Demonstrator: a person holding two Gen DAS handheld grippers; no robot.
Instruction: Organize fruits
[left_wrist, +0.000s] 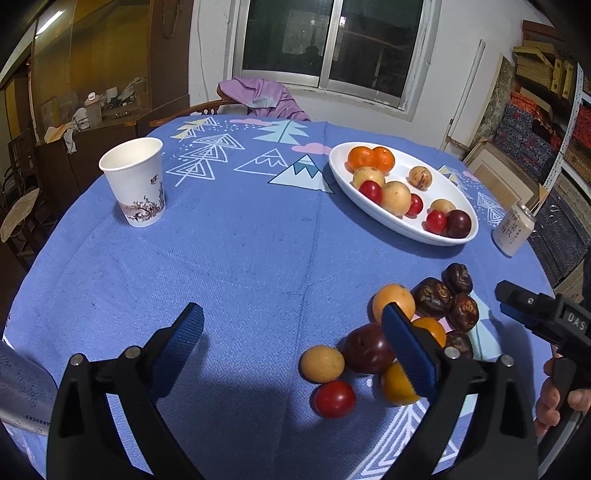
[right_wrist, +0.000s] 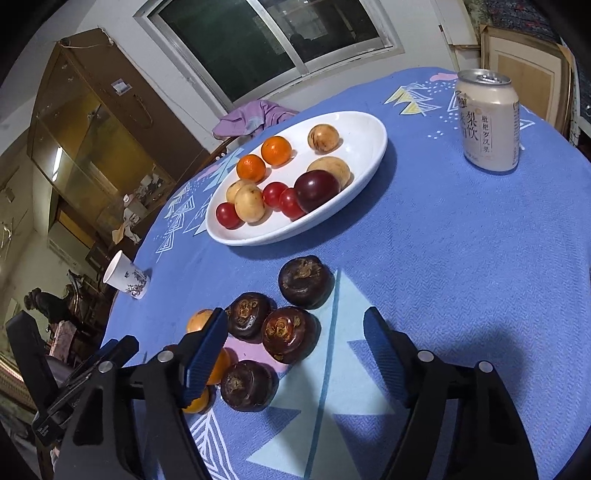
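only the left view shows the red tomato (left_wrist: 334, 398).

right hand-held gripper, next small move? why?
Probably ease the right hand-held gripper down around the dark brown fruit between its open fingers, then close. That fruit sits nearest its gap, nothing is gripped yet, and loose fruit still lies on the blue tablecloth short of the white dish. Its neighbours touch it, so a narrow approach seems safer.

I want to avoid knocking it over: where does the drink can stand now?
The drink can stands upright on the blue tablecloth, at the upper right of the right wrist view, right of the white plate.
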